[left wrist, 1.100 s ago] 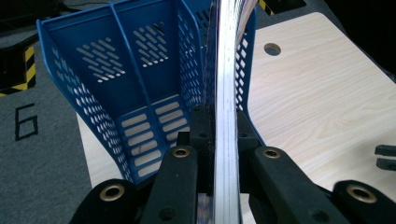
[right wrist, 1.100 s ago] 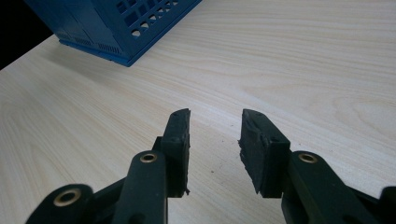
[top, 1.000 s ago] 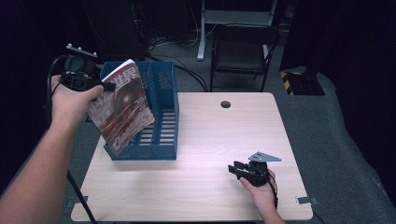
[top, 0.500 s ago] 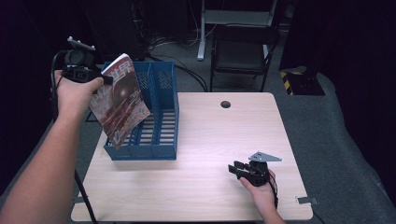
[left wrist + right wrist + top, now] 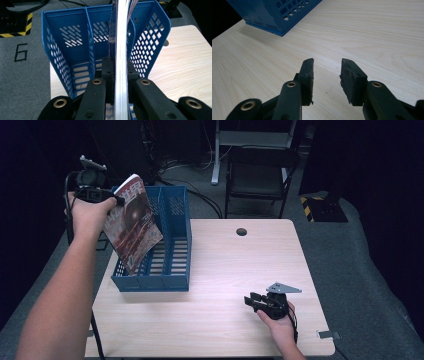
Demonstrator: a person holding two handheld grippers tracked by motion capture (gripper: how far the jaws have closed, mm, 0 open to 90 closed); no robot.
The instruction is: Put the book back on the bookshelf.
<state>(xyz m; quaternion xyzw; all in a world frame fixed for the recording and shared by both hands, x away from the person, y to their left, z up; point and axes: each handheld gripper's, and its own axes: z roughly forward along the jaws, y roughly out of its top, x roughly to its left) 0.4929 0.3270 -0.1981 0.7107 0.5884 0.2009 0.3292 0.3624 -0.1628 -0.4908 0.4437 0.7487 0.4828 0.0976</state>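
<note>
**Holding a magazine above the blue file rack**

Gripping a magazine (image 5: 132,222) near its upper edge, the left tongs (image 5: 116,200) are pressed hard onto it, raised above the left end of the blue file rack (image 5: 172,247). The high view shows the magazine's red printed cover hanging tilted, its lower corner in front of the rack's near left part; whether it touches the rack cannot be told from there. The left gripper view shows what the high view does not: the magazine (image 5: 121,50) seen edge-on, its pages a pale strip pinched between the two black pads, lined up over the rack's (image 5: 62,42) dividers and slotted walls.

The right tongs (image 5: 251,301) rest low on the desk (image 5: 225,270) at its near right, well apart from the rack. The high view leaves their state unclear. The right gripper view settles it: the right tongs (image 5: 327,75) stand spread, with bare wood grain between the pads, and a corner of the rack (image 5: 279,12) lies beyond them.
</note>
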